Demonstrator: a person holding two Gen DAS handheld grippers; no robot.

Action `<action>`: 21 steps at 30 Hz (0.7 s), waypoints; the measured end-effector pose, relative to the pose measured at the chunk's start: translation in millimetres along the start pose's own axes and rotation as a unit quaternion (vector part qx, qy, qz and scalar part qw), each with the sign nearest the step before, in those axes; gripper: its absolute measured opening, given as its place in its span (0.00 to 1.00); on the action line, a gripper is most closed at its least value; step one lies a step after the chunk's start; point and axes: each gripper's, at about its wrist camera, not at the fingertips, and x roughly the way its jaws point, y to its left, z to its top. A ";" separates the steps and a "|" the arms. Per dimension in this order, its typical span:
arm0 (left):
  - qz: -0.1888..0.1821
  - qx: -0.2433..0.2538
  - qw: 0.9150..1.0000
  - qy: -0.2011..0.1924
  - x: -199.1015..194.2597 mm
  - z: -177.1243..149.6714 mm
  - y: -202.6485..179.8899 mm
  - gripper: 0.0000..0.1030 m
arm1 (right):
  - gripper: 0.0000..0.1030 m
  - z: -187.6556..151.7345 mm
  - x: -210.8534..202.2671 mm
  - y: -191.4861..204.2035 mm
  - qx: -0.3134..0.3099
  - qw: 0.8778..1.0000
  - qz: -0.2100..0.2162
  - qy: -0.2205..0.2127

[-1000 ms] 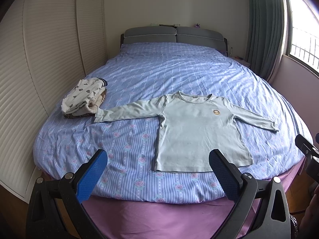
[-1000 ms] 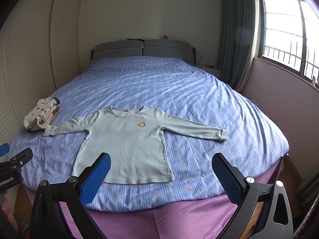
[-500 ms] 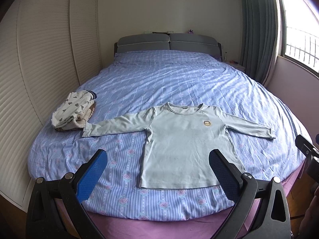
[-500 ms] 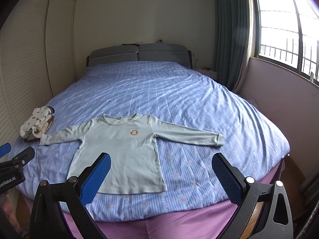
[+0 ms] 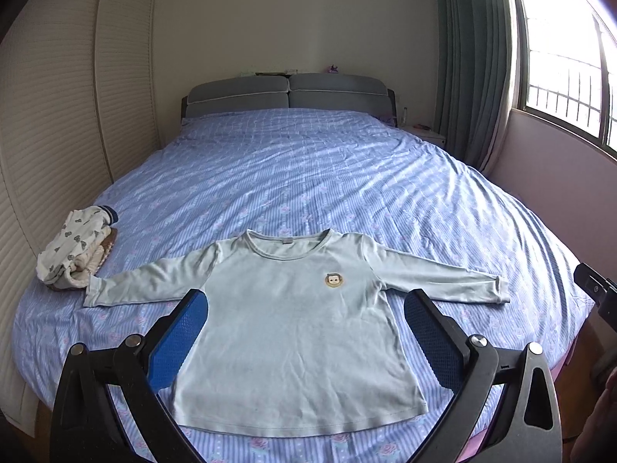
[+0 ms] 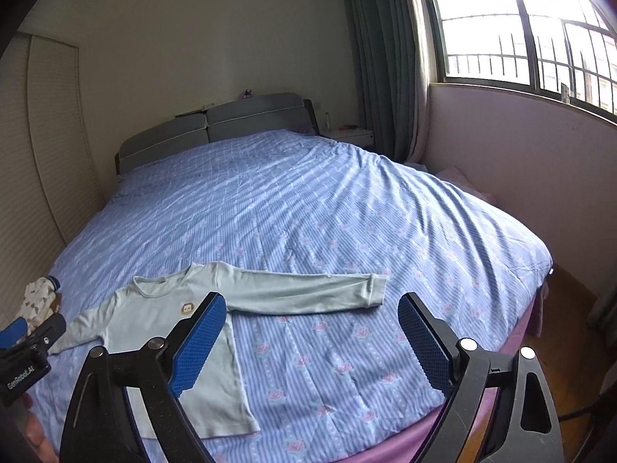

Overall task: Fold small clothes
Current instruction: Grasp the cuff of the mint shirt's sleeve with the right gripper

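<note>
A pale green long-sleeved child's shirt (image 5: pixel 300 320) lies flat and face up on the blue bed (image 5: pixel 308 177), sleeves spread to both sides, a small round badge on its chest. It also shows in the right wrist view (image 6: pixel 162 308). My left gripper (image 5: pixel 304 343) is open and empty, hovering above the shirt's body. My right gripper (image 6: pixel 312 343) is open and empty, above the bedsheet just below the shirt's right sleeve (image 6: pixel 308 293).
A pile of folded small clothes (image 5: pixel 75 247) sits at the bed's left edge, next to the left sleeve cuff. White louvred wardrobe doors (image 5: pixel 58 135) run along the left. A window wall (image 6: pixel 520 162) and a bedside table (image 6: pixel 351 135) stand at the right.
Both grippers have moved forward over the bed. The left now hangs over the shirt's body; the right has swung right, toward the right sleeve. Both stay open.
</note>
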 end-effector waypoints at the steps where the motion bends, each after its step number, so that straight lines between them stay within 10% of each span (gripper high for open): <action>1: -0.003 0.004 1.000 0.001 8.2 1.0 -8.7 1.00 | 0.78 2.5 9.3 -9.2 0.015 1.000 0.001 0.006; 9: -0.009 0.021 1.000 0.008 68.8 1.1 -59.8 1.00 | 0.48 4.4 97.1 -63.2 0.131 0.989 0.018 0.061; 21: 0.007 0.014 0.999 0.035 171.2 5.5 -93.8 1.00 | 0.42 -20.2 198.6 -100.0 0.197 0.972 -0.024 0.122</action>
